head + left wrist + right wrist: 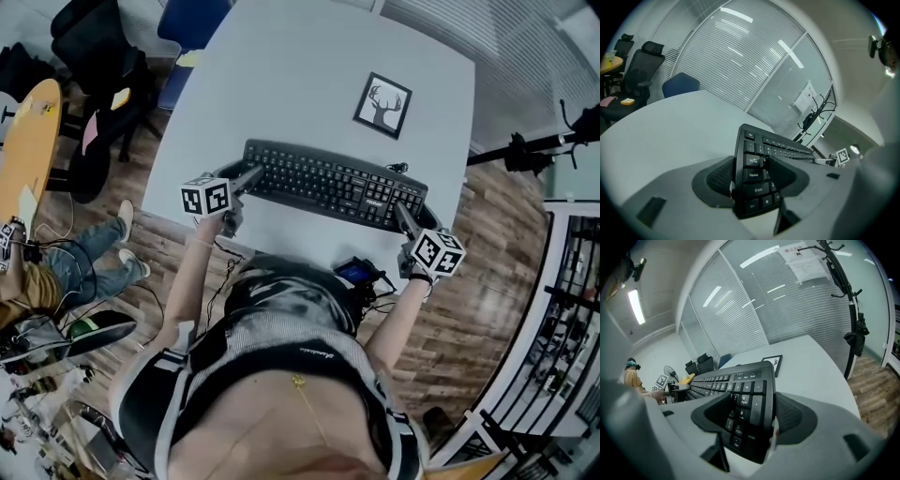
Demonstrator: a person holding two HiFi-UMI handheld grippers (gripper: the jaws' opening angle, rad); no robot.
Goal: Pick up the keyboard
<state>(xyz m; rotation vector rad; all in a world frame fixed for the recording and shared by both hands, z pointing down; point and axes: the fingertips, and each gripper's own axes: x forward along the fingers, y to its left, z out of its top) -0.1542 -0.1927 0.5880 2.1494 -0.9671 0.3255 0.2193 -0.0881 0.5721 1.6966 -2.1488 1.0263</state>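
Note:
A black keyboard (328, 183) hangs level just above the white table (291, 66), held at both ends. My left gripper (249, 177) is shut on its left end; in the left gripper view the keyboard (757, 180) stands edge-on between the pads. My right gripper (401, 212) is shut on the right end, where the numeric pad of the keyboard (743, 404) fills the gap between its jaws. The far gripper's marker cube shows beyond the keys in each gripper view.
A framed deer picture (382, 104) lies on the table behind the keyboard. Office chairs (98, 56) stand to the left, and a seated person's legs (94, 253) are on the wood floor. A black stand (534, 150) reaches in from the right. A small device (361, 274) hangs at my waist.

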